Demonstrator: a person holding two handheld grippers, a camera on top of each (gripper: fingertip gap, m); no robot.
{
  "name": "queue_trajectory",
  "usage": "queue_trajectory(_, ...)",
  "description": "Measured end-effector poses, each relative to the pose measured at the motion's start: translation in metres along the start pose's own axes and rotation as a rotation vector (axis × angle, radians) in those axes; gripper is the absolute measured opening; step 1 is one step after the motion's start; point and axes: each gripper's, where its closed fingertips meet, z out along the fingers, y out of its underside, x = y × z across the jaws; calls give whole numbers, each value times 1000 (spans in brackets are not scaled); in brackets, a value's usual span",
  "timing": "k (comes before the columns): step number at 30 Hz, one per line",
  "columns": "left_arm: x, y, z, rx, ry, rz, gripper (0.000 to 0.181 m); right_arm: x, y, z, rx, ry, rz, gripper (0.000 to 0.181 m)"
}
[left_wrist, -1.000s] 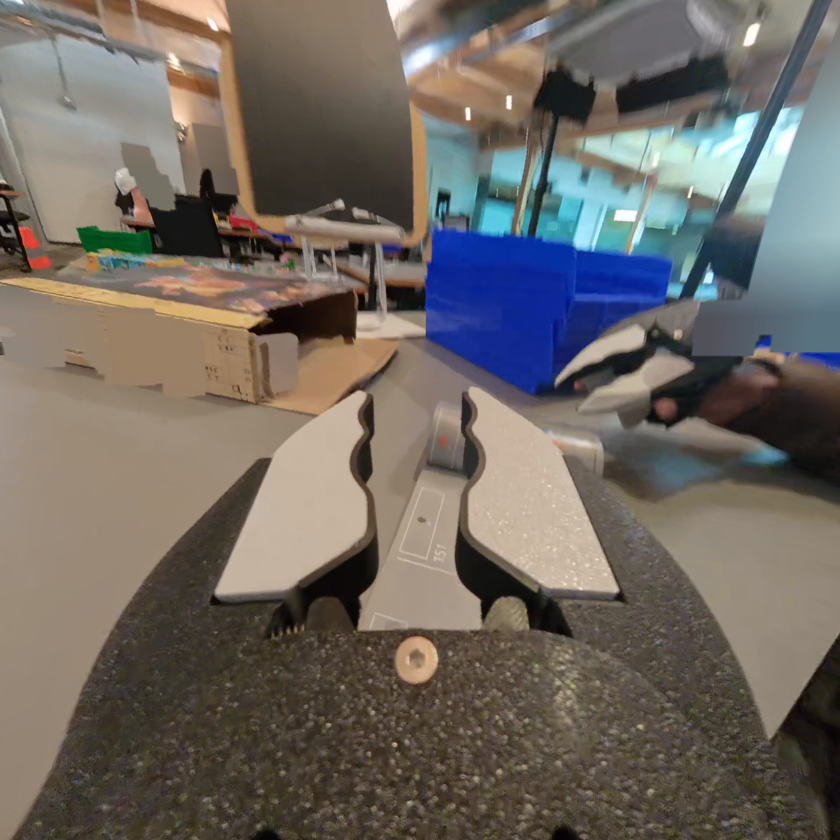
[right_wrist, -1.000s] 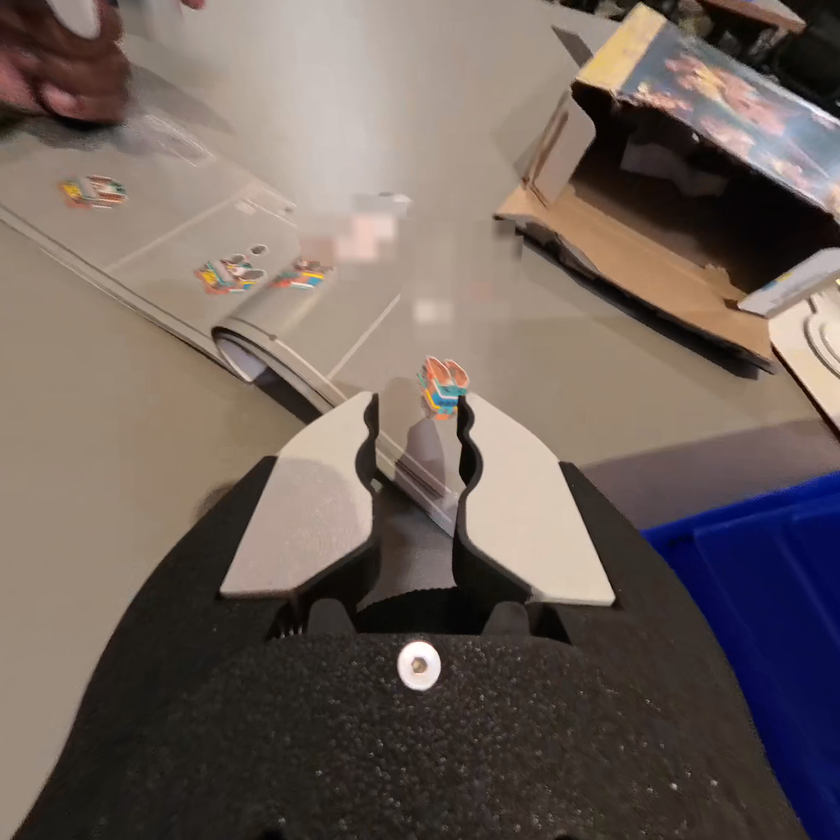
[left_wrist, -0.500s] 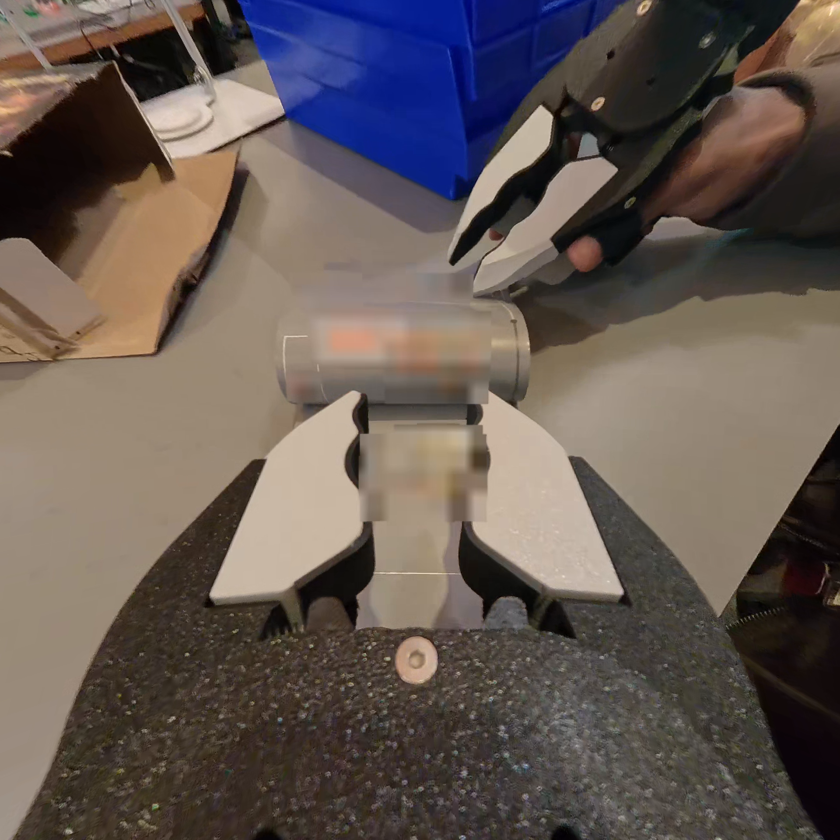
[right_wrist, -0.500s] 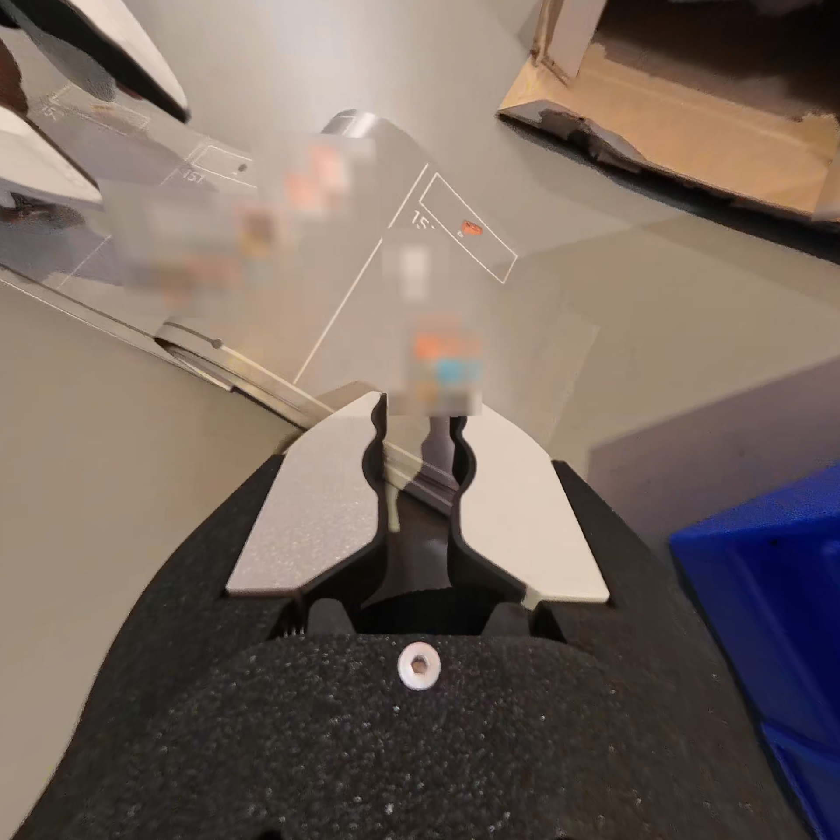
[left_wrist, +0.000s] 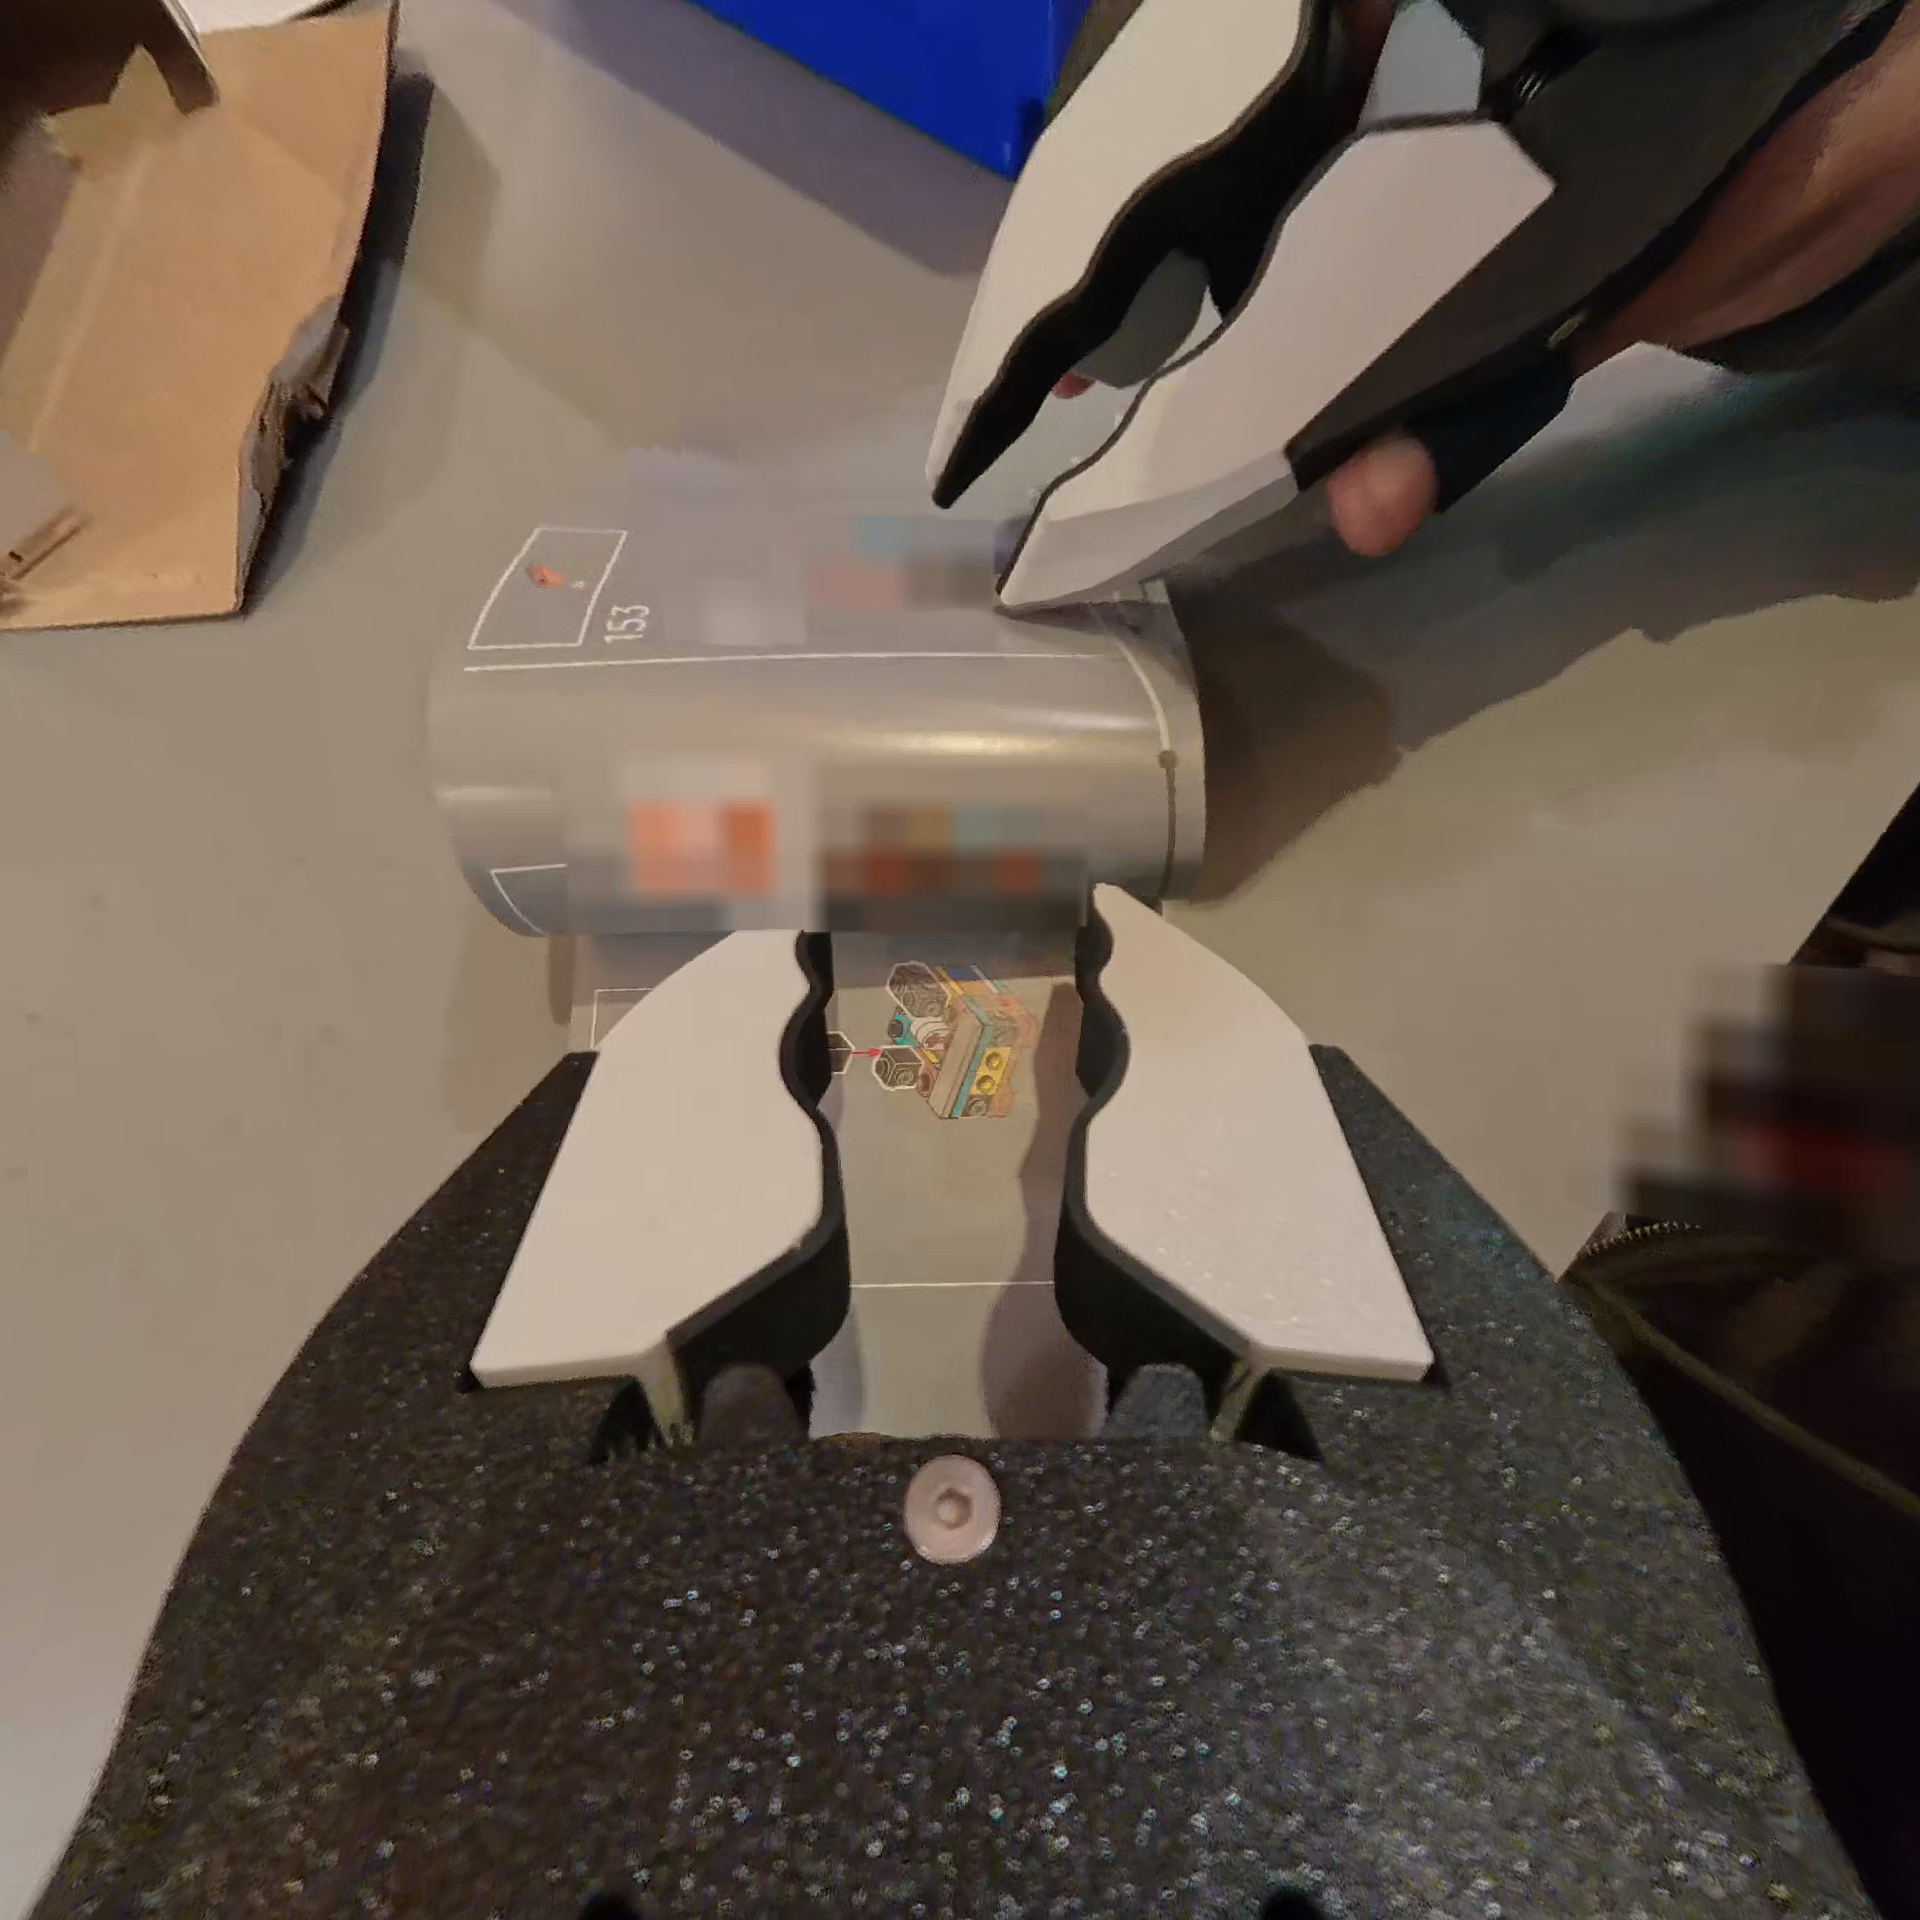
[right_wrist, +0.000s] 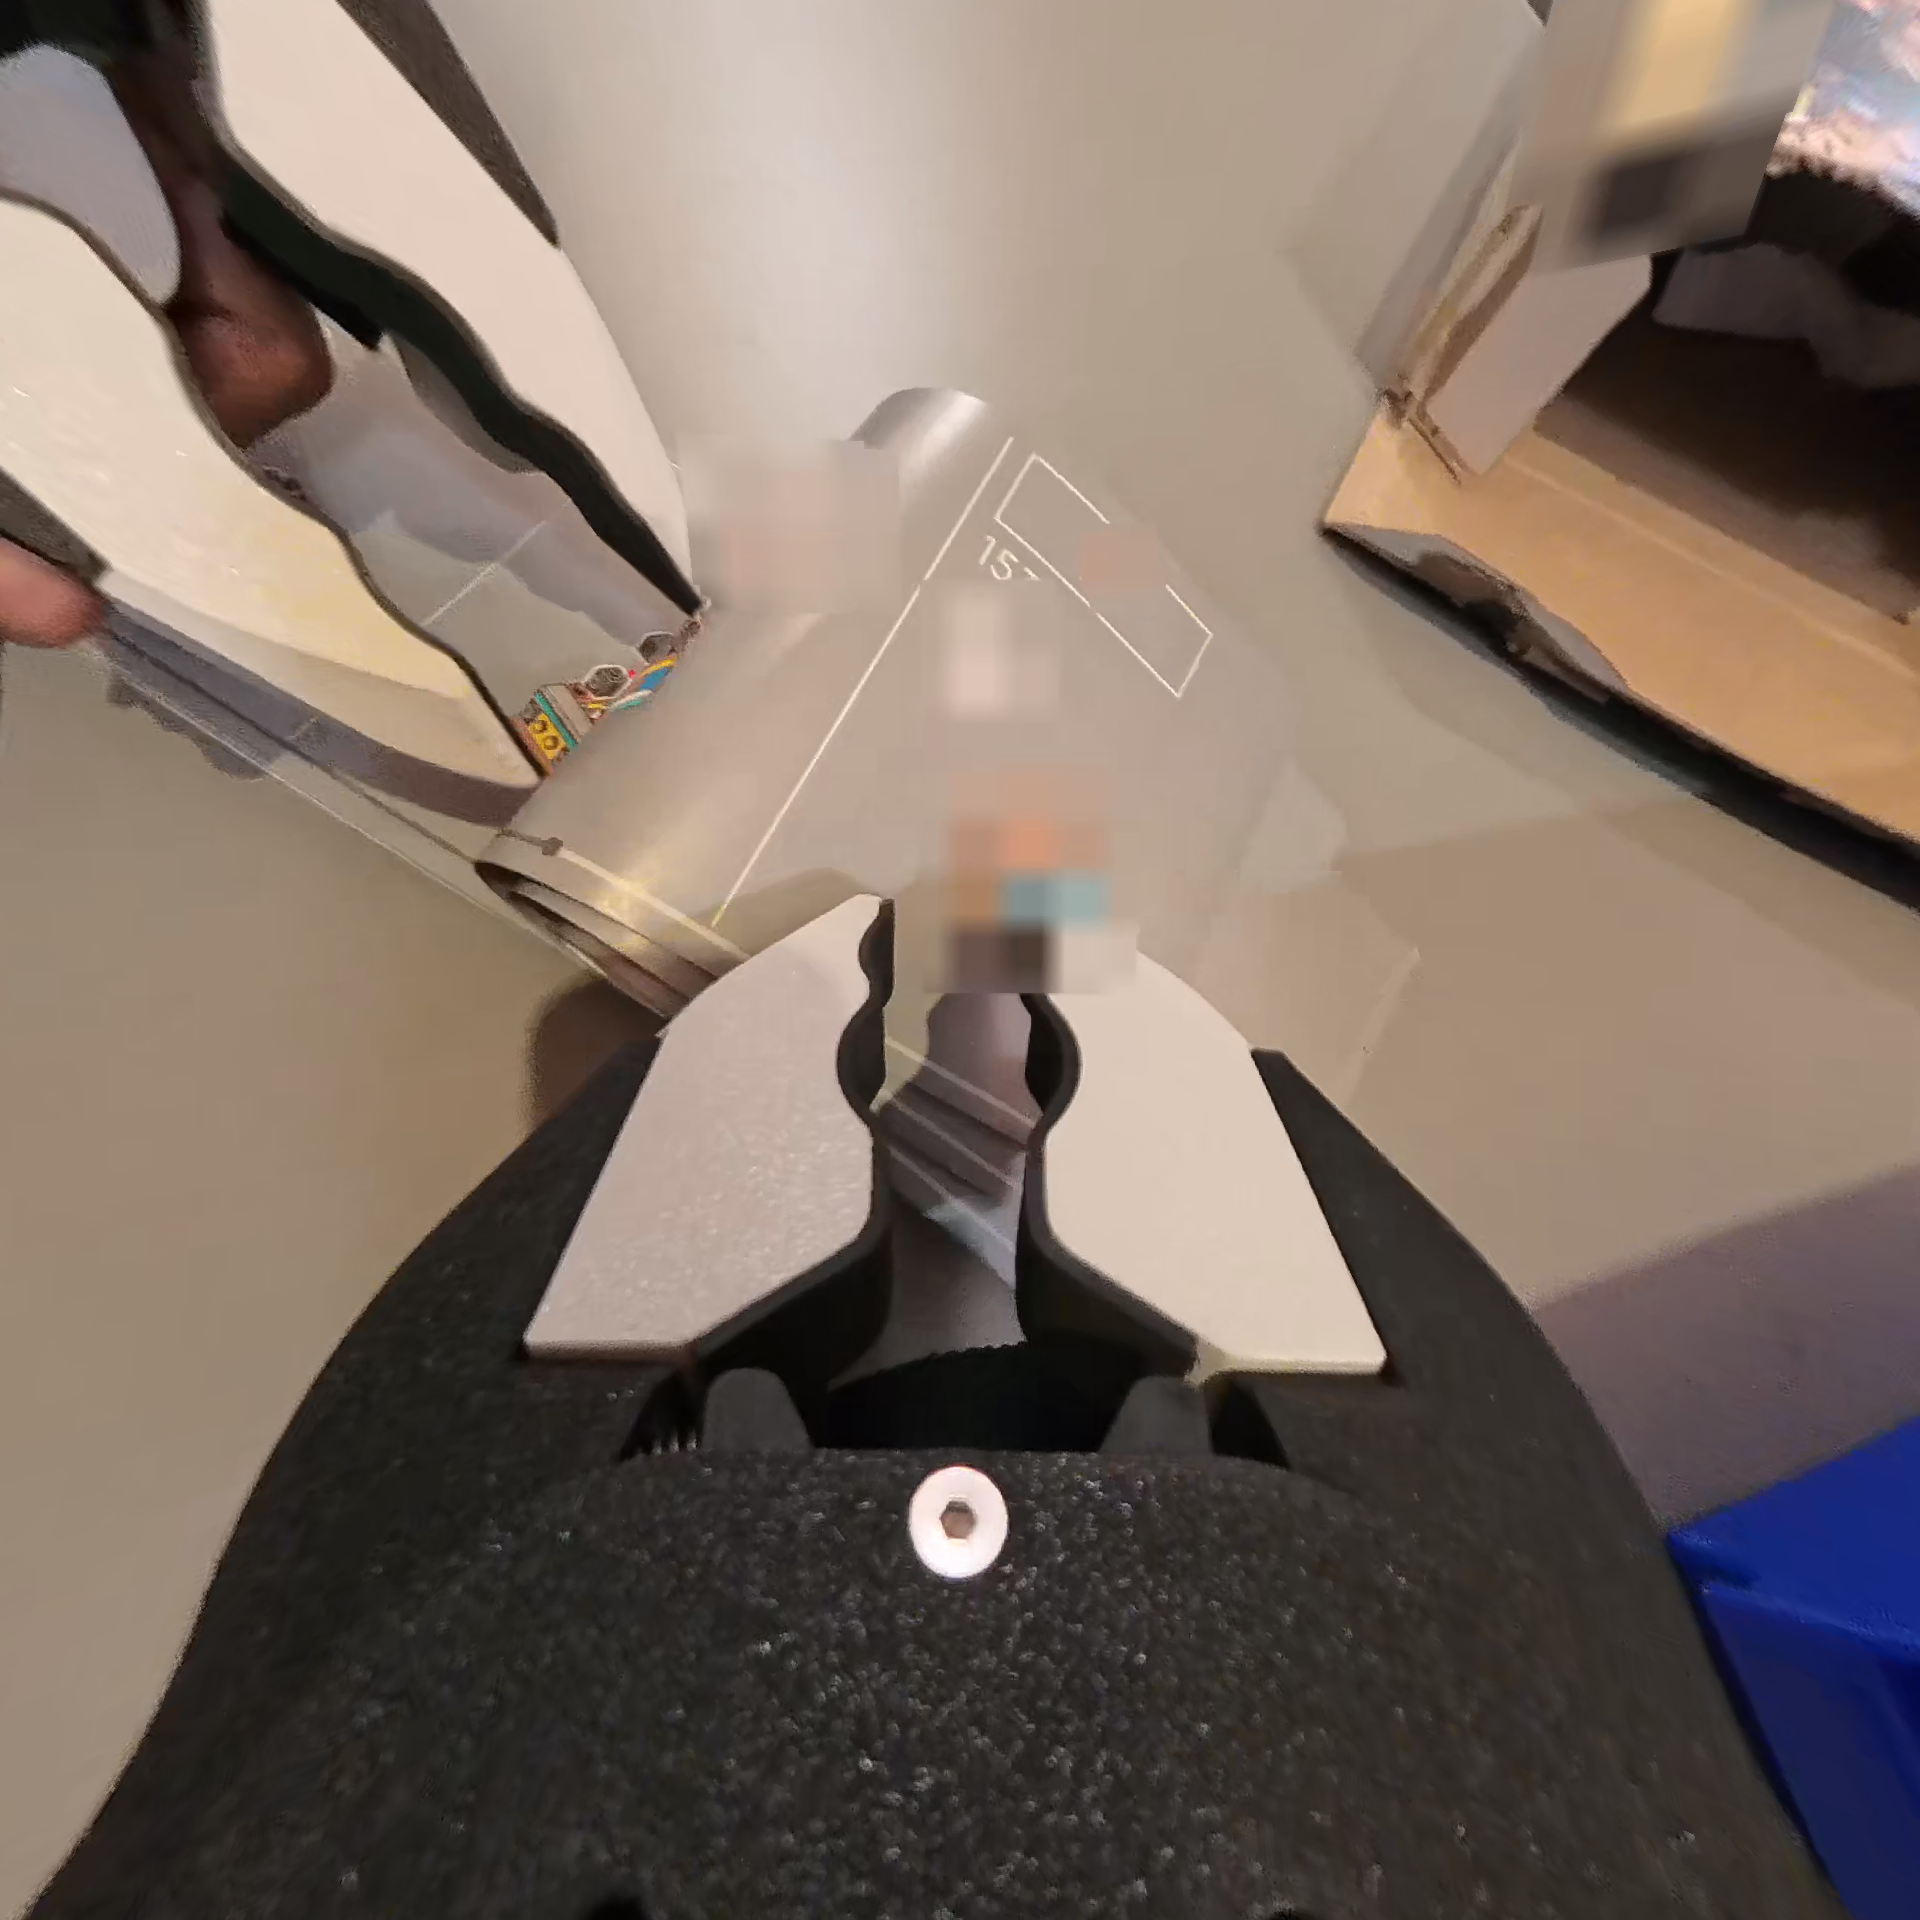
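A grey instruction booklet (left_wrist: 831, 727) lies open on the grey table, with one page curled up into a roll across its middle. My left gripper (left_wrist: 951, 925) is open and low over the near page, its fingers either side of a printed brick drawing (left_wrist: 951, 1039). My right gripper (right_wrist: 987, 935) is open with a narrow gap, and the edge of the curled page (right_wrist: 831, 748) runs between its fingers. In the left wrist view the right gripper (left_wrist: 977, 545) comes in from the upper right, its lower finger on the far page. The left gripper (right_wrist: 613, 686) also shows in the right wrist view.
An open cardboard box (left_wrist: 156, 312) lies on the table at the left, also in the right wrist view (right_wrist: 1662, 644). A blue bin (left_wrist: 883, 83) stands behind the booklet and shows at the lower right (right_wrist: 1829, 1662). A dark bag (left_wrist: 1766, 1455) sits past the table's right edge. My hands' fingertips stand some 8 centimetres from each other.
The left wrist view has tipped down from the room onto the booklet and come closer. The right gripper has moved in to the booklet's far edge. The page has curled up higher.
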Motion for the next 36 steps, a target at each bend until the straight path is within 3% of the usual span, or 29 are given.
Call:
queue_trajectory(19,-22,49,-32,-75,-39,-73,49,-68,-53,28,38,-74,-214,26)
queue_trajectory(27,-29,59,-39,-74,-58,-91,50,-91,-91,6,221,-68,-320,27)
queue_trajectory(36,-29,60,-41,-60,-49,-94,51,-96,-87,-1,264,-119,-284,27)
